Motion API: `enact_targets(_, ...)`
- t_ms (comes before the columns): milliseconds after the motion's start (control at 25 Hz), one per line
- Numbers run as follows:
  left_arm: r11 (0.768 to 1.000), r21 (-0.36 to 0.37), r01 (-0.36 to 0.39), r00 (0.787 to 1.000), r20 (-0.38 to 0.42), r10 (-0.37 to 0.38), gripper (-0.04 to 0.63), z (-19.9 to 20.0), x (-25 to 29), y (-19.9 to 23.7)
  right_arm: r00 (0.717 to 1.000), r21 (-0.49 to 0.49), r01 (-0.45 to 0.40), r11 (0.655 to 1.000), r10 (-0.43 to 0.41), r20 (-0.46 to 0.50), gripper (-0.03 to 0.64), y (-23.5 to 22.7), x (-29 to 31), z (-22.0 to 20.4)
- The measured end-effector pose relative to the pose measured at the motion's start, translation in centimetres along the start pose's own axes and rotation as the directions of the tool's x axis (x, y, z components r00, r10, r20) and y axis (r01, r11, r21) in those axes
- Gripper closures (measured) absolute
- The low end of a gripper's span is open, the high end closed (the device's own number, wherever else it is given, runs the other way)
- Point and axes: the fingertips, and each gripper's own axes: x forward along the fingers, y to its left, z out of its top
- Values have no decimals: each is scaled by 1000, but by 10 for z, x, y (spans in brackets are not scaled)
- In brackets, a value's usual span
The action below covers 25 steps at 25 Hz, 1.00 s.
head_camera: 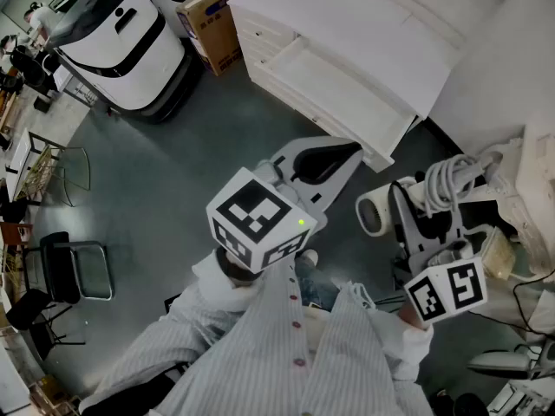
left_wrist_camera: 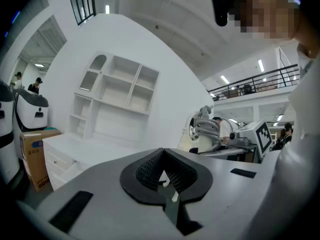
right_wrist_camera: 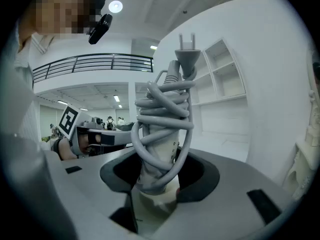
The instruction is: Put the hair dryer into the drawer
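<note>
The hair dryer (right_wrist_camera: 159,149), white with its grey cord (right_wrist_camera: 162,109) wound tightly round the handle and the two-pin plug (right_wrist_camera: 186,54) sticking out beyond the coil, is sitting handle-first between the pads of the right gripper (right_wrist_camera: 159,184), which are pressing on it from both sides. In the head view its round barrel (head_camera: 375,213) is pointing left. The drawer (head_camera: 342,94), white and shallow, is standing pulled out of the white cabinet (head_camera: 373,24), near the dryer but apart from it.
</note>
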Motion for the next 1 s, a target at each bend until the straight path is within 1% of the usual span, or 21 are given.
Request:
enact_targets(360,1000,17,-10,1000,-3,10,584,-3,0,-17,1000,11,-19,1000,19,18,424,0,-19,-2)
enact_targets(640,1000,12,-26,1000,-1,26,584,-14,-1,-36,1000,13,-22,1000,22,14,423,-3,-42,-9)
enact_targets(840,999,11,-49,999,-4,49,584,-22,-6,-47,999,16,-34,999,34,10,423,-2,-55,-17)
enact_targets(1000,997,13,-71,997,-2,71,584,-21,-7,-46,999,13,-51,999,51,3,423,-2,-56,-18)
